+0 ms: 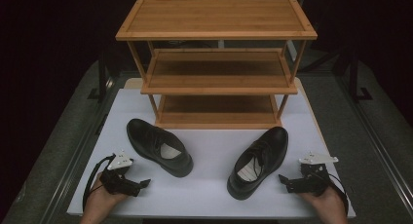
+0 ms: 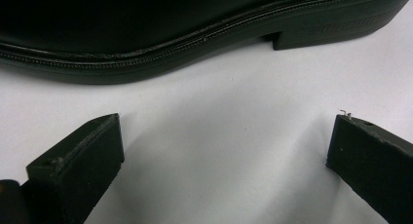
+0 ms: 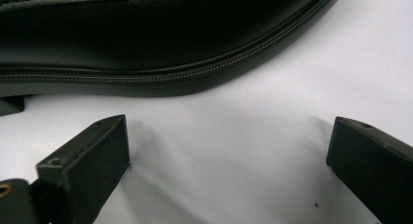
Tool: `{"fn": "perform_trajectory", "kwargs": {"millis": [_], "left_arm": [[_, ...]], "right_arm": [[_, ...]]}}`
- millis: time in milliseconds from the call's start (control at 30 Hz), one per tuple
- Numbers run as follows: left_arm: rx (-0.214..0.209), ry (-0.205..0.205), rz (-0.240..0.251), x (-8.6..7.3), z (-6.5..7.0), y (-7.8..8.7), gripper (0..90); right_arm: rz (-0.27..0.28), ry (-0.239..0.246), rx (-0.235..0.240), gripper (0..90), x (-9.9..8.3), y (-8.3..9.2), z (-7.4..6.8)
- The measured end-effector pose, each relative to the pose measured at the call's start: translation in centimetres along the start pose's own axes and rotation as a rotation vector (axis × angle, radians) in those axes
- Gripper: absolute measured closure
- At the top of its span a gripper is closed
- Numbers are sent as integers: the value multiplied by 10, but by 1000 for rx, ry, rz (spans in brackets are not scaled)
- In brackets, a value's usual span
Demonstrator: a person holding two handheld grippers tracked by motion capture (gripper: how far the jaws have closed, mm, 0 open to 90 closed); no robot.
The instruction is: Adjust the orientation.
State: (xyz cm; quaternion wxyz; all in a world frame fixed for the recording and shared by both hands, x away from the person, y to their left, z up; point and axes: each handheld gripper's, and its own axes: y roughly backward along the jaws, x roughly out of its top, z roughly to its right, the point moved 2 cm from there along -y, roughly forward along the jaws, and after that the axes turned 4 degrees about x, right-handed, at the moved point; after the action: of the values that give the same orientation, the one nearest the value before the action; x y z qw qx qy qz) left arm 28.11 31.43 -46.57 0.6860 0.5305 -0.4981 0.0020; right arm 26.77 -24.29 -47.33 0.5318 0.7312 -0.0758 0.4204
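On the white tabletop (image 1: 209, 185) we list two black leather lace-up shoes: the left shoe (image 1: 159, 147) and right shoe (image 1: 258, 160), near a three-tier bamboo shelf rack (image 1: 216, 63). Left hand-held gripper (image 1: 145, 183) and right hand-held gripper (image 1: 283, 180) rest beside them, jaws spread, empty.

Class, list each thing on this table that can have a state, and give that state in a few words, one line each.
Left shoe: upright on its sole, not gripped.
Right shoe: upright on its sole, not gripped.
Wooden rack: standing, three shelves bare.
Left gripper: open, holding nothing.
Right gripper: open, holding nothing.
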Motion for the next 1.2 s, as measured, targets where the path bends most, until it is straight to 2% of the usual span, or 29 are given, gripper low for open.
{"fn": "perform_trajectory", "kwargs": {"millis": [367, 500, 567, 667, 800, 833, 967, 1167, 1200], "left_arm": [[-12, 15, 7, 0, -2, 1, 0], [2, 16, -4, 1, -2, 4, 8], [8, 22, 10, 1, -3, 7, 126], [5, 41, 14, 2, -7, 12, 152], [6, 53, 13, 2, -10, 19, 255], [1, 60, 14, 2, -12, 22, 328], [-2, 65, 15, 4, -15, 27, 502], [4, 94, 14, 11, -23, 36, 762], [7, 97, 12, 13, -25, 37, 762]], "right_arm": [[-2, 0, -1, 15, 0, 0, 0], [-2, 1, -1, 15, 0, 0, 0], [-1, 0, 0, 16, 0, 0, 0], [-1, 0, 0, 16, 0, 0, 0], [-1, -1, 0, 15, 0, 0, 0], [-1, -1, 0, 15, 0, 0, 0], [-1, -1, 0, 15, 0, 0, 0], [-1, -1, 0, 15, 0, 0, 0], [-1, 0, 0, 15, 0, 0, 0]]}}
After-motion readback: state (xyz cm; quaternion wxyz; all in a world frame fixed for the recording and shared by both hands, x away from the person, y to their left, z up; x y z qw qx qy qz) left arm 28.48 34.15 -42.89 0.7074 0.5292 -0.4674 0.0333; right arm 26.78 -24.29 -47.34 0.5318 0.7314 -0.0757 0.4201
